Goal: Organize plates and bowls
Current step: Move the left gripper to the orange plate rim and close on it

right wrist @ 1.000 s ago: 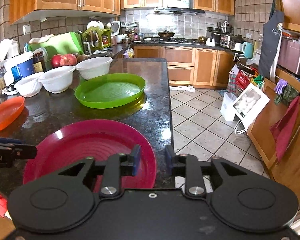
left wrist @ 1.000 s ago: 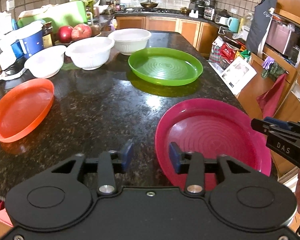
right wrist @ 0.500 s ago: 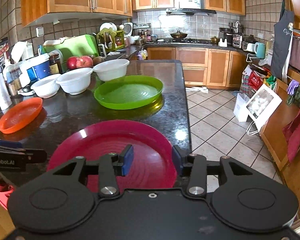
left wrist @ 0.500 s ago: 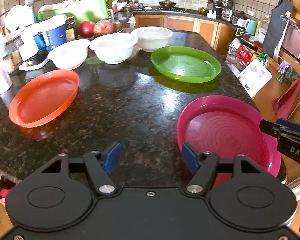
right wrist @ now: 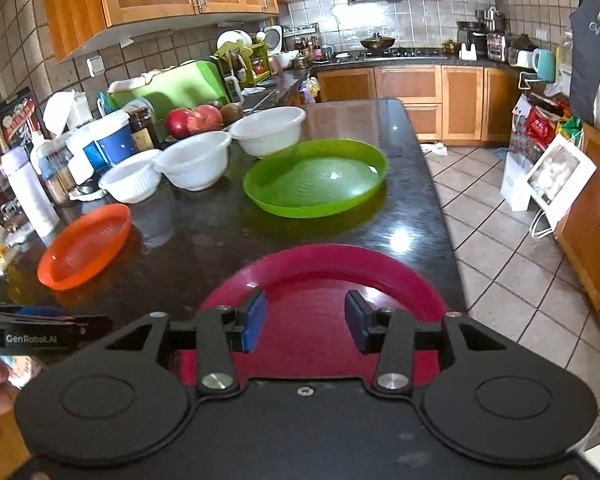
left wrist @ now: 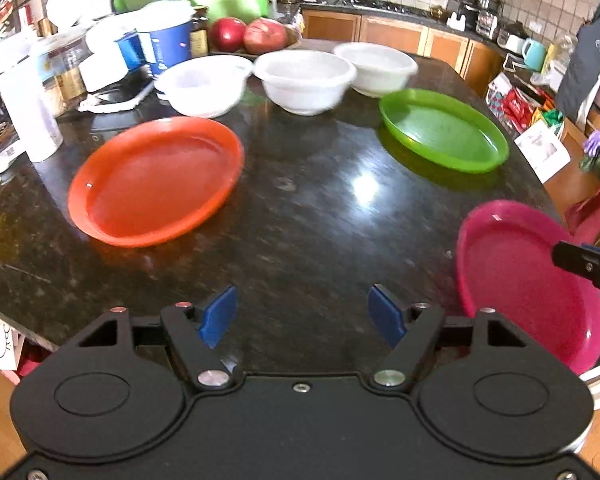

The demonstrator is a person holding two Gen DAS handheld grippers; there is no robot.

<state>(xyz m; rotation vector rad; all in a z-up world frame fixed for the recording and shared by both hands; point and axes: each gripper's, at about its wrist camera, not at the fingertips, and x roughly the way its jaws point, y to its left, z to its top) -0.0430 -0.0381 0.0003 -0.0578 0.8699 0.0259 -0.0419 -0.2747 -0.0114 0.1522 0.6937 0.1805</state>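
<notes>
A: Left claw (left wrist: 302, 316) is opening, nothing between its pads; view has swung from the pink plate (left wrist: 524, 280) toward the orange plate (left wrist: 156, 180), far left on the tabletop (left wrist: 308, 216).

B: Right claw (right wrist: 305, 322) released too, hovering over the pink plate's near edge, empty. Looks like both are lining up pickups for stacking.

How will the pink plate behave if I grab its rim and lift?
The pink plate looks like thin glossy plastic, so probably light, and it may flex a little when held by one edge. Its shiny rim could slip between the pads. It lies near the counter edge, so a push might slide it off.
</notes>
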